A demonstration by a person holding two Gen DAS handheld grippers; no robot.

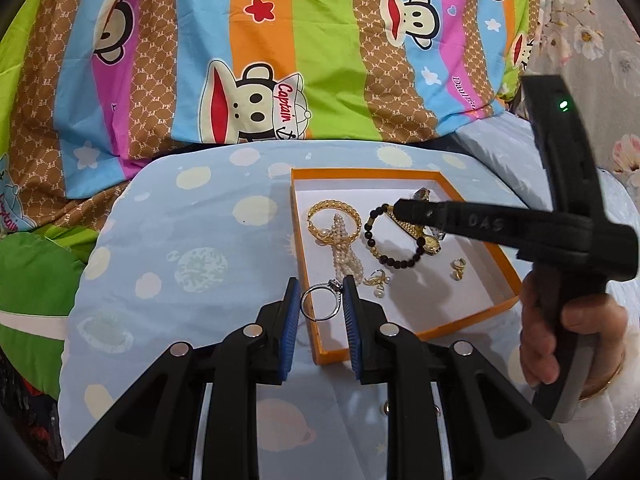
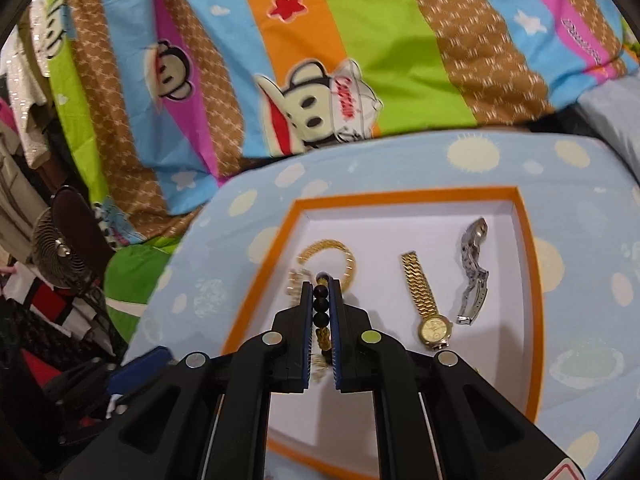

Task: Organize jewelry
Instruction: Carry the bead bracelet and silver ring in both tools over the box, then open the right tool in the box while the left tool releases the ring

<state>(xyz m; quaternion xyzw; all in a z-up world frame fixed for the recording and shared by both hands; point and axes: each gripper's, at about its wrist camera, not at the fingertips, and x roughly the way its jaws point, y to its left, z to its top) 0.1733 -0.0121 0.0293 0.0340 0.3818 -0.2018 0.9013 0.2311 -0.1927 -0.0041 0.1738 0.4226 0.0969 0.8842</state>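
Step in hand: both grippers are loaded over the orange box [image 1: 472,322], so this reads as the placing stage of sorting jewelry into it.
Left gripper [image 1: 321,294]: jaws narrowed onto a silver ring [image 1: 320,303], pinched across its band just above the box's near-left wall.
Right gripper [image 2: 321,312]: jaws nearly shut on the dark bead bracelet [image 1: 394,240]; its loop hangs from the fingertips over the box floor.
Already in the box: gold bangle [image 1: 331,220], pearl strand [image 1: 344,254], gold watch [image 2: 424,300], silver watch [image 2: 472,270], small earrings [image 1: 376,280].
Next move, left: it probably calls for carrying the ring a little forward over the wall, then lowering it onto bare white floor in the near corner.
Next move, right: lower the bracelet to lie flat between bangle and gold watch before letting go.
Edges: the box walls are low; the ring sits right at the rim and could snag it.
Open room: the near-right floor looks free; whether the bracelet already touches the gold watch I cannot tell.
Support: soft blue cushion [image 1: 180,240], so the box may tip under pressure.
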